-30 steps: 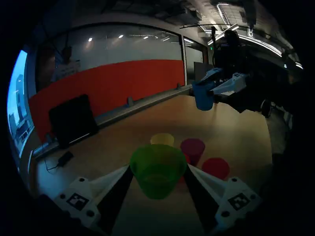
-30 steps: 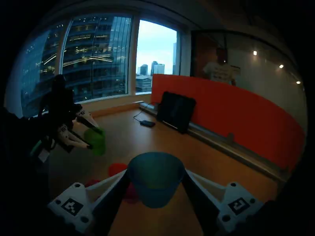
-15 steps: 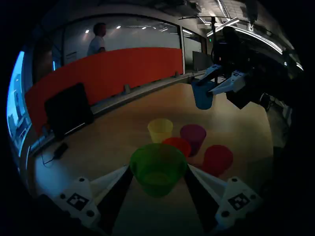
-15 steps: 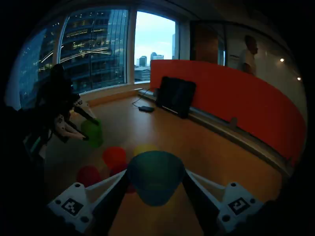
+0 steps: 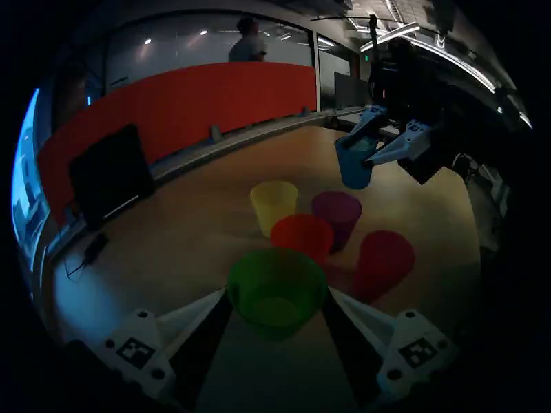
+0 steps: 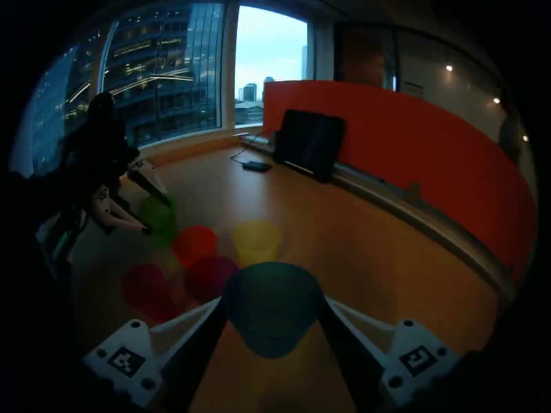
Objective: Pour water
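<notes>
The left gripper (image 5: 275, 306) presses both fingers on a green cup (image 5: 275, 289) and holds it above the wooden table (image 5: 172, 234). The right gripper (image 6: 273, 313) grips a blue cup (image 6: 273, 299) in the same way. On the table between them stand a yellow cup (image 5: 273, 205), an orange cup (image 5: 302, 237), a purple cup (image 5: 335, 215) and a red cup (image 5: 382, 261), close together.

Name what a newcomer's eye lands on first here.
Up close, the left gripper clamps a green cup; across the table the right gripper holds a blue cup. Between them stand a yellow cup, an orange cup, a purple cup and a red cup, before a red wall.
</notes>
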### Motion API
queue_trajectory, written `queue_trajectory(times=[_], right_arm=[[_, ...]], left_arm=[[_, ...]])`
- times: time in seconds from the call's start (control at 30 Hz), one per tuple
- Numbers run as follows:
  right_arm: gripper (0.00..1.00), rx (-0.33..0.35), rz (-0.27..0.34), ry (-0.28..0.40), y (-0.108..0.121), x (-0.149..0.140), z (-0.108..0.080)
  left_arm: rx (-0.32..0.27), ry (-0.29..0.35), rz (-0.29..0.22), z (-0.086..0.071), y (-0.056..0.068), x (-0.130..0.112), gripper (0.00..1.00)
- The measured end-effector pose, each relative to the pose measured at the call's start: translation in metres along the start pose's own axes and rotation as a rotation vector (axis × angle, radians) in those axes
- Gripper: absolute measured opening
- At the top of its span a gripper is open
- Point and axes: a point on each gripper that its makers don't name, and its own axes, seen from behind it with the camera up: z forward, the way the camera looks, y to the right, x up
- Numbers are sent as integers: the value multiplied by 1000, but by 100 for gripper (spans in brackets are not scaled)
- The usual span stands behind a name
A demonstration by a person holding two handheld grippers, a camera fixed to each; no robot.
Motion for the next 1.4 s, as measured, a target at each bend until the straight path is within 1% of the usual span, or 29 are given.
queue_trajectory(times=[0.3, 0.63, 0.97, 1.1, 1.27, 1.4], right_arm=[[92, 4, 5, -26, -3, -15, 8], [92, 4, 2, -37, -5, -21, 14], [92, -2, -2, -48, -6, -26, 17], [92, -2, -2, -51, -7, -29, 19], [92, -3, -2, -55, -8, -33, 21], [92, 0, 5, -59, -9, -38, 22]], left_arm=[[-7, -21, -19, 7, 1, -15, 87], [-16, -32, -45, 13, 4, -28, 87], [-15, -30, -68, 11, 1, -34, 87], [-13, -31, -69, 11, 1, -35, 87], [-11, -52, -57, 11, 2, -40, 87], [-8, -61, -55, 10, 3, -43, 99]])
